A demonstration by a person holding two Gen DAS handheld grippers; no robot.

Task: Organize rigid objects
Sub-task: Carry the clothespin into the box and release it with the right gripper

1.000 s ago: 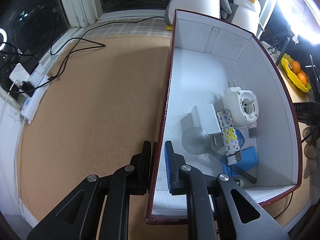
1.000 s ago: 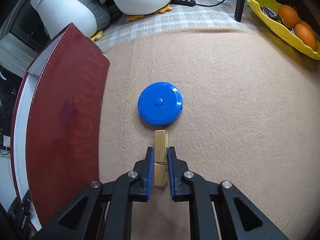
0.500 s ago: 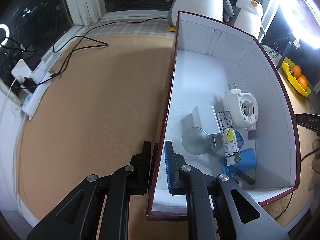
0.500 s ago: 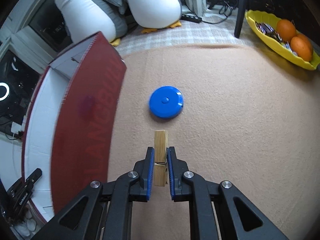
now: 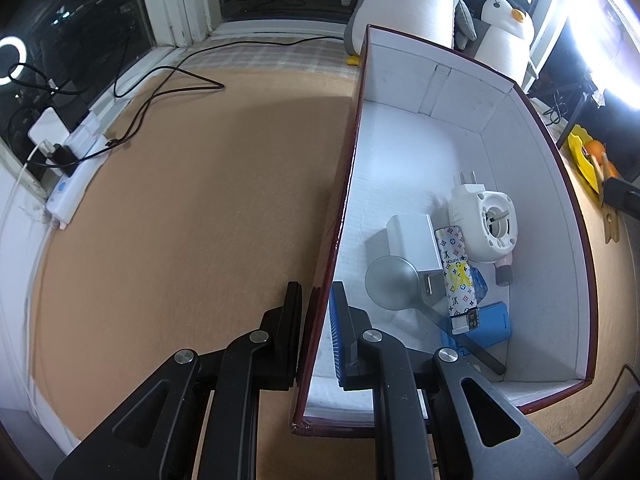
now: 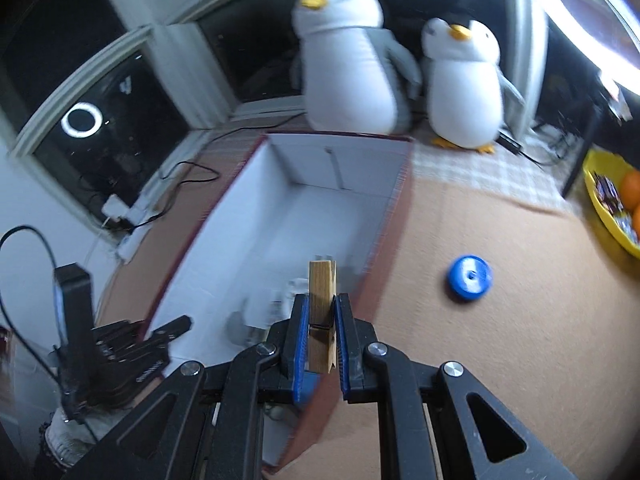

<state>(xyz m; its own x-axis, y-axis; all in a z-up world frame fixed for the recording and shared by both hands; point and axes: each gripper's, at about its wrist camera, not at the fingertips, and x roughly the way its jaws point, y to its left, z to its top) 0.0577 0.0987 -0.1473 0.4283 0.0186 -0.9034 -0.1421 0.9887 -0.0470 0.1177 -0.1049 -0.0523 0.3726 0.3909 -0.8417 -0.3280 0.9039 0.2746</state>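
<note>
Box (image 5: 532,184) with charger (image 5: 414,240), perhaps spoon (image 5: 394,284).

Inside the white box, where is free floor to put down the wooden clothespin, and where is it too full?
The far half of the box floor, from the white plug device to the back wall, is bare, as is the strip along its left wall. The near right corner is crowded: white charger, metal disc, patterned tube, blue case.
</note>
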